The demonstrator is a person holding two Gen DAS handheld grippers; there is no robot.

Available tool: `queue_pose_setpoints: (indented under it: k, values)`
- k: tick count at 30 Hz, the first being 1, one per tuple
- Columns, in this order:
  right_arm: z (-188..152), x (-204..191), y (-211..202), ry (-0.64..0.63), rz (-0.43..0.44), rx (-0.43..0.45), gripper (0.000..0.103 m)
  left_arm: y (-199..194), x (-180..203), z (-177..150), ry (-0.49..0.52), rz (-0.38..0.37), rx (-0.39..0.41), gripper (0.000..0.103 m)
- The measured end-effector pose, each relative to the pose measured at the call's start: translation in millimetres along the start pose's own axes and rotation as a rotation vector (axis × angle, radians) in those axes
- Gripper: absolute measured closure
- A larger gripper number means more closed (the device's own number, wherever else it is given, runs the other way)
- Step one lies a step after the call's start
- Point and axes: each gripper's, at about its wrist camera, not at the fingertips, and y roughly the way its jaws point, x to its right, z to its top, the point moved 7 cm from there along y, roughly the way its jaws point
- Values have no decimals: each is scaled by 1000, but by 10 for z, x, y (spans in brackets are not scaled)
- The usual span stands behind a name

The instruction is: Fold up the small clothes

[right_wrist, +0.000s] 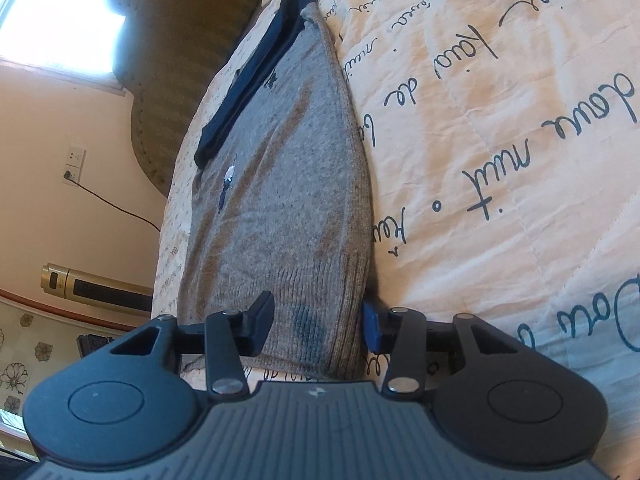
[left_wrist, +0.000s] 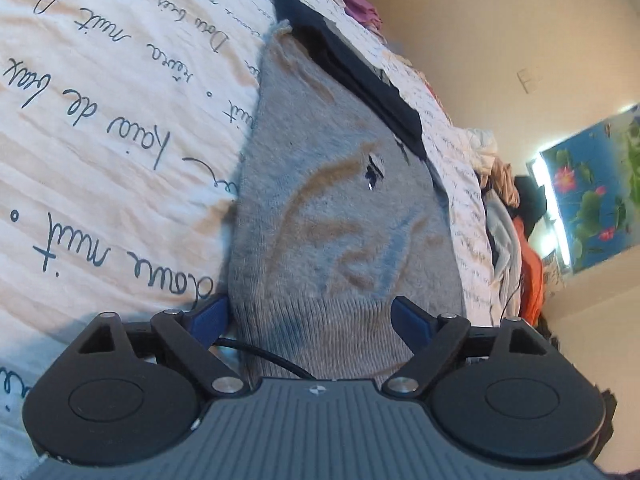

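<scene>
A small grey knit sweater (left_wrist: 344,216) lies flat on a white quilt (left_wrist: 100,120) printed with dark script. It also shows in the right wrist view (right_wrist: 276,184). A folded dark navy garment (left_wrist: 360,76) lies along its far edge, also in the right wrist view (right_wrist: 252,80). My left gripper (left_wrist: 310,320) is open, its blue fingers straddling the ribbed hem. My right gripper (right_wrist: 318,320) is open too, its fingers either side of the ribbed hem at another spot.
A pile of mixed clothes (left_wrist: 508,216) lies at the quilt's far side by a flower picture (left_wrist: 596,188). A padded headboard (right_wrist: 176,60), a wall socket with cable (right_wrist: 74,168) and a gold heater (right_wrist: 92,286) stand beside the bed.
</scene>
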Motion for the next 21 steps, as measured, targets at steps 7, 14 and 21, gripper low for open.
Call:
queue_pose_setpoints:
  k: [7, 14, 21]
  values:
    - [6, -4, -5, 1, -1, -6, 59, -47, -102, 125, -98, -26, -5, 12]
    - [-2, -8, 6, 5, 5, -4, 59, 147, 100, -32, -16, -48, -69, 18]
    - [10, -105, 64, -75, -37, -35, 59, 211, 110, -45, 118, 103, -119, 72]
